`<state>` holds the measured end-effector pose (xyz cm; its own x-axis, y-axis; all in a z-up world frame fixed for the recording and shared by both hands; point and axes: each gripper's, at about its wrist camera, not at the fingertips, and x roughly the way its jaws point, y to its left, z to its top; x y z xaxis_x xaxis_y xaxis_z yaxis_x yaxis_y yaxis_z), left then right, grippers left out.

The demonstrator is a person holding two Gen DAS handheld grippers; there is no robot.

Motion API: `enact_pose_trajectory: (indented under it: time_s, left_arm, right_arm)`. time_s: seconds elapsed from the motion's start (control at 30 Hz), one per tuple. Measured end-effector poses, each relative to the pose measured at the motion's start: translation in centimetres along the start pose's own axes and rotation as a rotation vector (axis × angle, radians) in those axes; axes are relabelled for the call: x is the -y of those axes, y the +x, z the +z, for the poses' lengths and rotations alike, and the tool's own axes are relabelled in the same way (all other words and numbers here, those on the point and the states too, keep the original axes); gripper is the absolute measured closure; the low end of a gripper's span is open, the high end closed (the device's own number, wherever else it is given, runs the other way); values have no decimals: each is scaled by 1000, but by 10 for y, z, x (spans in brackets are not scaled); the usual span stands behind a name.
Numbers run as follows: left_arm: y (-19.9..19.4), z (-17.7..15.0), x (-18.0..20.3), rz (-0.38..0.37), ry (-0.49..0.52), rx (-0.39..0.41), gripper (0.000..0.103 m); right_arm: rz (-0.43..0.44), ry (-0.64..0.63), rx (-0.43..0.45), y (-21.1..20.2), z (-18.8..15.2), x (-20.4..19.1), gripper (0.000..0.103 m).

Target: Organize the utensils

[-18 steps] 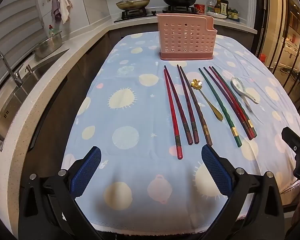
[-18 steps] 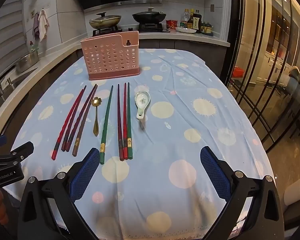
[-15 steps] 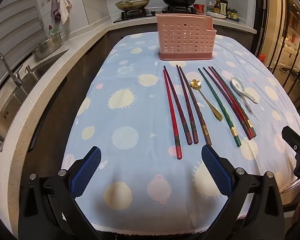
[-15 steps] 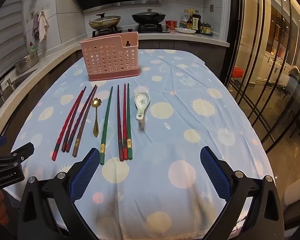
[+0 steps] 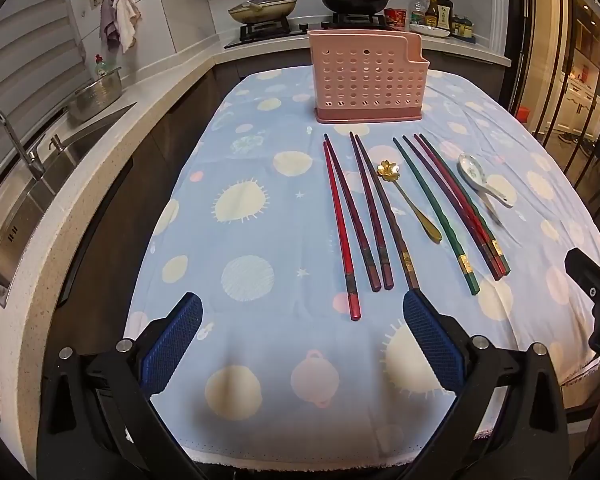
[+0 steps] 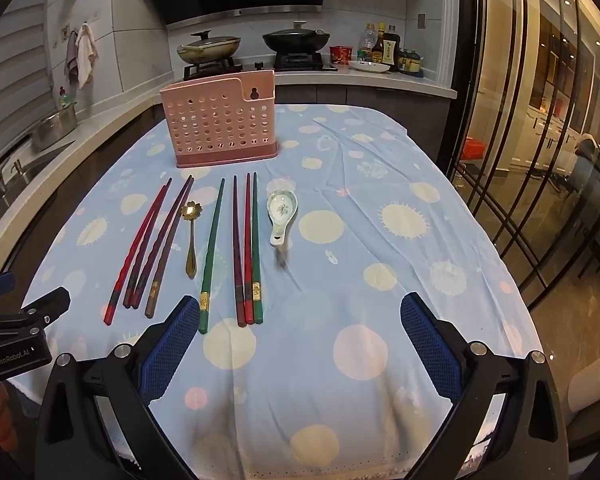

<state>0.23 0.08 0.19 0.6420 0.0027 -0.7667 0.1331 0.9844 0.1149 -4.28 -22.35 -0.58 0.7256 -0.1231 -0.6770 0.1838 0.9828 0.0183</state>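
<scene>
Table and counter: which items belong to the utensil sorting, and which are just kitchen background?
Job items: pink holder; chopsticks; gold spoon; ceramic spoon.

Background: two pans on the stove; sauce bottles; metal pot; hanging towels; sink.

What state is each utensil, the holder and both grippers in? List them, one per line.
pink holder: upright, nothing seen in it.
chopsticks: eight, flat on the cloth, loose.
gold spoon: flat, bowl toward the holder.
white ceramic spoon: flat, bowl up.
left gripper: open, holding nothing.
right gripper: open, holding nothing.
two pans: lidded, on the stove.
</scene>
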Motion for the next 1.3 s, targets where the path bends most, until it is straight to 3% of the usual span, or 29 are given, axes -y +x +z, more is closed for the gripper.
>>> enact_pose_trajectory:
  time_s: [1.3]
  left_arm:
    - [5, -6, 2, 3, 4, -10, 7]
  right_arm:
    - [-9, -8, -2, 3, -1, -3, 7]
